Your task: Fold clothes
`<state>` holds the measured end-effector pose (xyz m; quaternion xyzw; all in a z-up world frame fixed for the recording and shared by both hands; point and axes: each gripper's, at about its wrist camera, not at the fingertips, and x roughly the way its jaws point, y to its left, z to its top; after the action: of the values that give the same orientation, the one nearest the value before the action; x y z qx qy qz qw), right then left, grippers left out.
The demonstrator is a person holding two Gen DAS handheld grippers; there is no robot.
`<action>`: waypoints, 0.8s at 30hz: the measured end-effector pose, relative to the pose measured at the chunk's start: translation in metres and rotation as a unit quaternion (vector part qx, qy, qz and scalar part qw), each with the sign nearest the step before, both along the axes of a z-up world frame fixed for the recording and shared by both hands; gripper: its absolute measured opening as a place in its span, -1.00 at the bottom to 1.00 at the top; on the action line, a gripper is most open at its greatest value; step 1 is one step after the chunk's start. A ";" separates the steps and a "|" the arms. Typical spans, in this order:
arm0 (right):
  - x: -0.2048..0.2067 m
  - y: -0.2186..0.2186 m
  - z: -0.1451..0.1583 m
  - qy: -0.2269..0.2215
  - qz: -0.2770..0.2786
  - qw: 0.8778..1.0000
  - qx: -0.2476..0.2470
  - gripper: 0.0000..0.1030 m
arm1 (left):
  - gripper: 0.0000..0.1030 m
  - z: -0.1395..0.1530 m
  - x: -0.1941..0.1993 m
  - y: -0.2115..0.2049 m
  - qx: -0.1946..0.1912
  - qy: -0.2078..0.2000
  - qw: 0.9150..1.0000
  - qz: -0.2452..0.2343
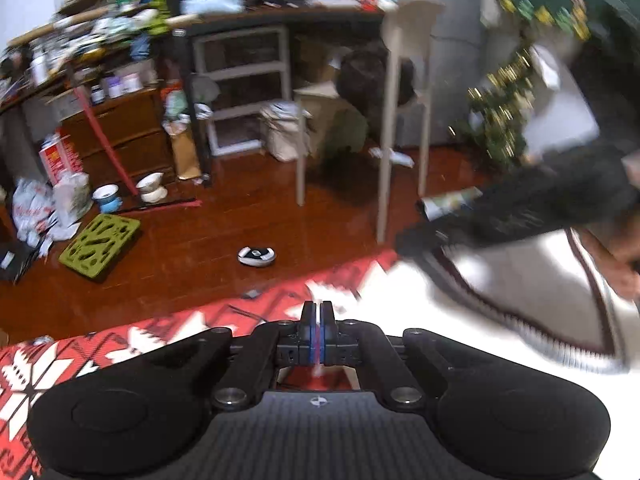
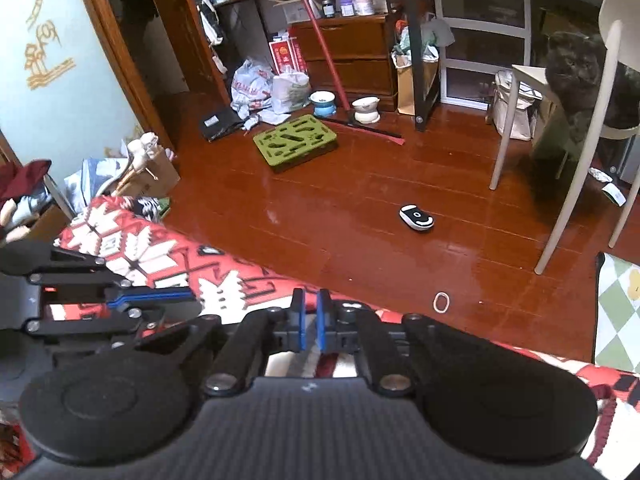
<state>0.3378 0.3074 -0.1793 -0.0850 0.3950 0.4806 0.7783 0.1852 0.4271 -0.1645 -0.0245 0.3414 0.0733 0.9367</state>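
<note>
We see our left gripper point(image 1: 318, 320) pinched on what seems a thin fabric edge; the white garment point(image 1: 500, 300) lies just right. Our right gripper point(image 2: 311, 316) stands slightly open over the red blanket point(image 2: 240, 276).

The left gripper point(image 1: 318, 320) sat with fingers pressed together above a red-and-white patterned blanket point(image 1: 120, 344); a blurred white knitted garment with dark trim point(image 1: 520, 292) lay beside it.

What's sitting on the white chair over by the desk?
A dark cat sits on the white chair. The chair's back covers part of its body; its paws cannot be seen.
</note>
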 end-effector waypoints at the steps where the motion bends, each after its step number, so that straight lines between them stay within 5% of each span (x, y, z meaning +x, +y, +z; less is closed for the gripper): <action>1: -0.001 -0.003 0.005 0.006 0.006 1.000 0.009 -0.88 | -0.88 0.004 -0.003 0.003 -0.014 -0.011 1.000 0.007; 7: -0.027 -0.025 0.019 0.004 0.056 0.998 -0.010 -0.89 | -0.89 0.027 -0.030 -0.007 -0.079 -0.012 0.996 -0.051; 10: -0.038 -0.022 0.012 -0.004 0.063 0.998 -0.025 -0.89 | -0.91 0.020 -0.033 -0.025 -0.081 0.019 0.992 -0.090; 16: -0.055 -0.013 -0.001 -0.017 0.073 0.996 -0.051 -0.89 | -0.91 -0.001 -0.006 -0.032 -0.064 0.034 0.995 -0.068; 24: -0.016 0.021 -0.012 -0.016 0.036 0.998 -0.039 -0.98 | -0.92 -0.004 0.025 -0.007 -0.088 0.031 0.995 -0.028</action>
<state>0.3220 0.3285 -0.1908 -0.1375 0.3972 0.4914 0.7628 0.2106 0.4205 -0.1688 -0.0951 0.3762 0.0172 0.9215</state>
